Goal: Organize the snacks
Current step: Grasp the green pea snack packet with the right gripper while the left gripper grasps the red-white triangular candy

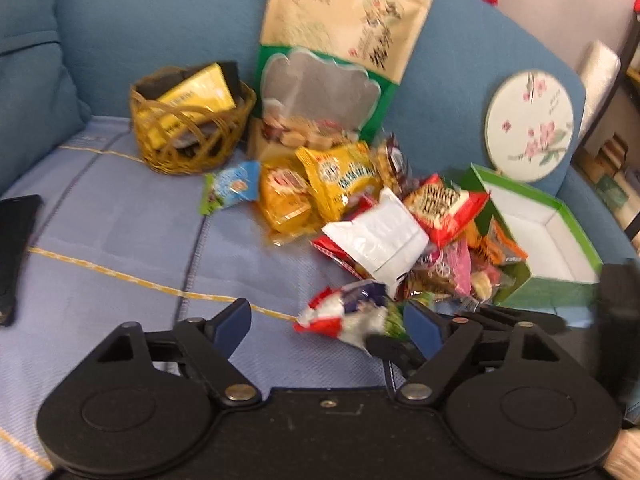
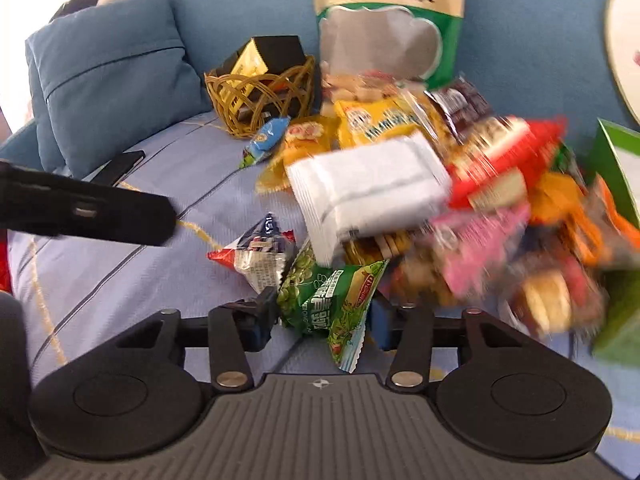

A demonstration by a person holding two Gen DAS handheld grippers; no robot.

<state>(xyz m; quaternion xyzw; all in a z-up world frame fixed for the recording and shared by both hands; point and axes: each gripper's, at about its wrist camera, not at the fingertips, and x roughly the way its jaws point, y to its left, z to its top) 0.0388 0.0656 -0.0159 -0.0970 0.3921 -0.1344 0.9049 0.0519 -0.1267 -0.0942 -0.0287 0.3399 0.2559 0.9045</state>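
A pile of snack packets [image 1: 384, 208] lies on the blue sofa seat, between a wicker basket [image 1: 192, 128] and an open green box [image 1: 548, 240] with a white inside. My left gripper [image 1: 326, 326] is open and empty; a red, white and blue packet [image 1: 344, 312] lies just ahead of its right finger. My right gripper [image 2: 320, 316] is shut on a green pea packet [image 2: 328, 300], at the near edge of the pile [image 2: 420, 184]. The basket [image 2: 260, 96] holds a yellow packet and black boxes.
A tall beige and green snack bag [image 1: 332, 56] leans on the sofa back. A round floral plate [image 1: 528, 128] leans beside it. A black phone [image 1: 16, 240] lies at the left. A blue cushion [image 2: 108, 76] sits at the far left. The left gripper's body [image 2: 84, 212] crosses the right wrist view.
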